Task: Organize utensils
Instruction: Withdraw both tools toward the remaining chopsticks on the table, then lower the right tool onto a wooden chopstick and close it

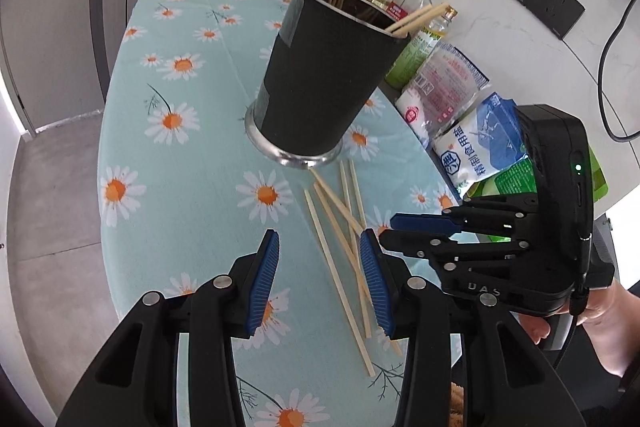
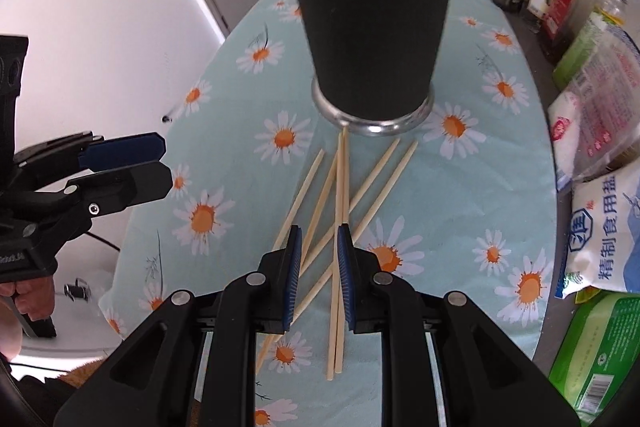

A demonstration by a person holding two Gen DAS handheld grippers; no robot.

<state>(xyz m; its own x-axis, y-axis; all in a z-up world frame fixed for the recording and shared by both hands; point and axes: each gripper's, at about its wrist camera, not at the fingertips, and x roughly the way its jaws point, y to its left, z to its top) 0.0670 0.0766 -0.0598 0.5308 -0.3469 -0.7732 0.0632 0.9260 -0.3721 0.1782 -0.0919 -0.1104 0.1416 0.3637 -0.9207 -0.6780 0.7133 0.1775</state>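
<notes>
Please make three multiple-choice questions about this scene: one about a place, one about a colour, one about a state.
1. Where do the loose chopsticks lie?
A. on the cloth before the cup
B. on the floor
C. on the salt bag

2. What colour is the cup's wall?
A. white
B. black
C. red

3. What is in the right tool?
A. a spoon
B. a bottle
C. nothing

Answers:
1 A, they lie crossed on the cloth near the cup's base.
2 B, the wall is black above a metal rim.
3 C, its pads stand apart above the chopsticks, pressing none.
</notes>
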